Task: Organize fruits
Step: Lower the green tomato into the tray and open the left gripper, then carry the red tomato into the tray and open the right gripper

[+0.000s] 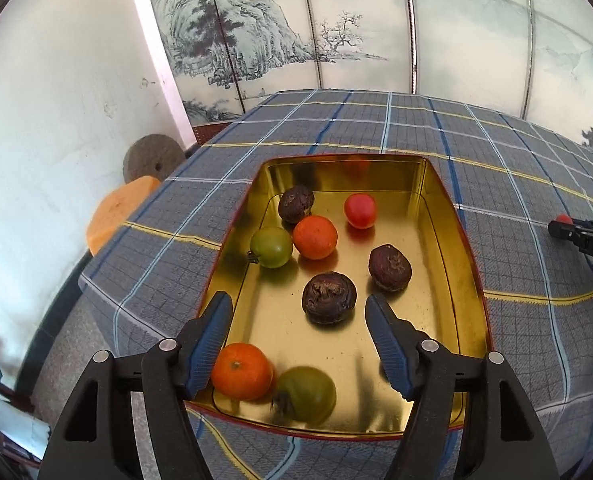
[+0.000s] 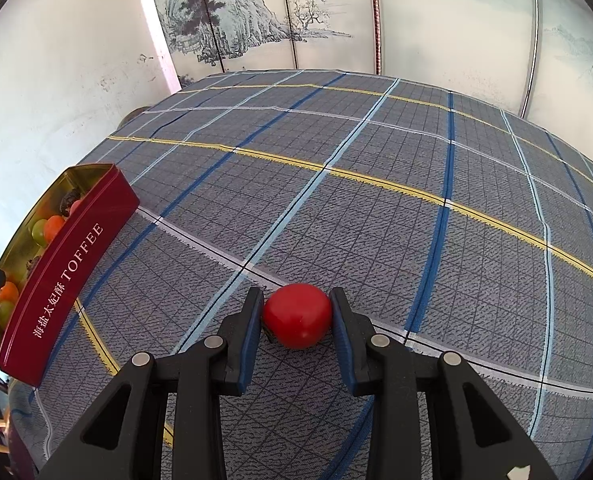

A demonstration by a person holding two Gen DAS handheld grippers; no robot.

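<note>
A gold-lined red tin [image 1: 436,184] sits on the checked tablecloth and holds several fruits: two oranges [image 1: 315,237], two green tomatoes [image 1: 271,247], a red tomato [image 1: 360,210] and three dark wrinkled fruits [image 1: 329,298]. My left gripper [image 1: 298,312] is open and empty above the tin's near half. My right gripper [image 2: 297,308] is shut on a red tomato [image 2: 297,316] at the cloth, to the right of the tin [image 2: 68,276]. The right gripper's tip shows at the right edge of the left wrist view [image 1: 558,227].
The checked tablecloth [image 2: 376,160] covers the table. An orange stool seat [image 1: 116,210] and a round grey stone disc [image 1: 152,162] stand by the white wall at left. A painted folding screen [image 1: 336,20] stands behind the table.
</note>
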